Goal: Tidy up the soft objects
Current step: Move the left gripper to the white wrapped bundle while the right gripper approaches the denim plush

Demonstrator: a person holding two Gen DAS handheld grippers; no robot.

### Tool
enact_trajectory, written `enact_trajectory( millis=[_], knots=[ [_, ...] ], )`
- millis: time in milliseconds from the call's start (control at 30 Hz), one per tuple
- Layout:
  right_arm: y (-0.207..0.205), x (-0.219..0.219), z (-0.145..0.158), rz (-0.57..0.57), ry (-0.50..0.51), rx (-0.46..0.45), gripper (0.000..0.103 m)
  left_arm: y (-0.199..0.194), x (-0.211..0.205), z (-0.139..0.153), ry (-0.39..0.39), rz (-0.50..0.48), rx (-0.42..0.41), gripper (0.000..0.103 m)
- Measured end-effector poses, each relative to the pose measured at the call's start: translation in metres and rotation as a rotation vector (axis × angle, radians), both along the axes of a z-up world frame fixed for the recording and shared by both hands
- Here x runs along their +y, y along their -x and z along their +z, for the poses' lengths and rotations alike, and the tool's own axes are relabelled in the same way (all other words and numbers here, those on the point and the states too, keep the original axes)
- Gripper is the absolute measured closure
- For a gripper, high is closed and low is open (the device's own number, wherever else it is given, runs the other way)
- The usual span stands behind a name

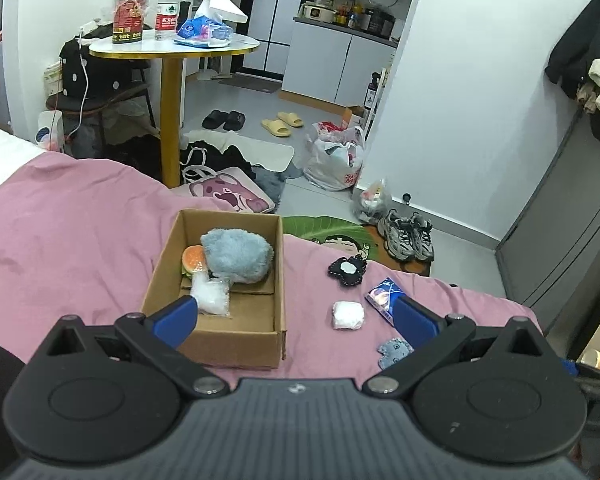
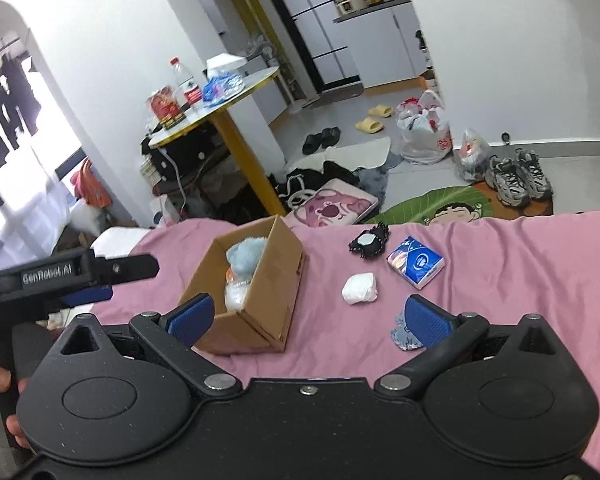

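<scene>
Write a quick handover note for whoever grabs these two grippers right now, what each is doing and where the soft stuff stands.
Left tool: open, empty, above the near end of the cardboard box.
Right tool: open, empty, above the pink bedspread beside the box.
Done: fluffy blue plush, burger toy and a clear bag of white filling are in the box.
Left on the bedspread, right of the box: white wad, blue tissue pack, black frilly piece, small blue-grey fabric piece near the right finger.
Judgement: white wad looks the easiest next pick.
</scene>
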State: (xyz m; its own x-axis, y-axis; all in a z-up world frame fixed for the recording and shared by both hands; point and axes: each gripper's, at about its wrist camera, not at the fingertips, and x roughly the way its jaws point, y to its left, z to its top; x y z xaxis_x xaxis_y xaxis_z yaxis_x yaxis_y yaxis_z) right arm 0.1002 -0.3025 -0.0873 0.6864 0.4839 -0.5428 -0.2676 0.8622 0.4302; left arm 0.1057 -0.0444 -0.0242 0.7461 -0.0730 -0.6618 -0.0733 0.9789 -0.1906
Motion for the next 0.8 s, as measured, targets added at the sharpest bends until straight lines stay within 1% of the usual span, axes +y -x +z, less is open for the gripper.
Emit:
enact_trajectory(
  millis=[33, 100, 233, 367, 533, 600, 667, 767, 800],
  knots=[
    [-0.002, 0.000, -0.003, 0.003, -0.002, 0.009, 0.005, 0.000, -0.001, -0.001, 0.002, 0.010, -0.002, 0.000],
    [-0.005, -0.001, -0.010, 0.007, -0.012, 0.025, 0.013, -0.001, -0.005, -0.003, -0.003, 0.017, -0.004, 0.000],
    [-0.013, -0.004, -0.026, 0.005, -0.029, 0.070, 0.022, -0.002, -0.014, -0.008, -0.028, 0.007, -0.028, 0.000],
    [-0.023, -0.011, -0.044, -0.005, -0.066, 0.126, 0.037, -0.008, -0.023, -0.014, -0.040, -0.002, -0.036, 0.001],
    [-0.038, -0.020, -0.061, -0.053, -0.099, 0.178, 0.040, -0.018, -0.035, -0.024, -0.059, -0.013, -0.038, 0.003],
    [-0.045, -0.022, -0.070, -0.076, -0.101, 0.208, 0.048, -0.022, -0.039, -0.030, -0.061, -0.019, -0.036, 0.004],
    [-0.051, -0.021, -0.077, -0.094, -0.096, 0.223, 0.051, -0.027, -0.043, -0.035, -0.070, -0.020, -0.029, 0.007],
    [-0.060, -0.018, -0.086, -0.121, -0.064, 0.220, 0.051, -0.038, -0.049, -0.046, -0.079, -0.021, -0.003, 0.015],
    [-0.063, -0.018, -0.089, -0.125, -0.070, 0.224, 0.051, -0.042, -0.051, -0.049, -0.082, -0.018, 0.007, 0.019]
  ],
)
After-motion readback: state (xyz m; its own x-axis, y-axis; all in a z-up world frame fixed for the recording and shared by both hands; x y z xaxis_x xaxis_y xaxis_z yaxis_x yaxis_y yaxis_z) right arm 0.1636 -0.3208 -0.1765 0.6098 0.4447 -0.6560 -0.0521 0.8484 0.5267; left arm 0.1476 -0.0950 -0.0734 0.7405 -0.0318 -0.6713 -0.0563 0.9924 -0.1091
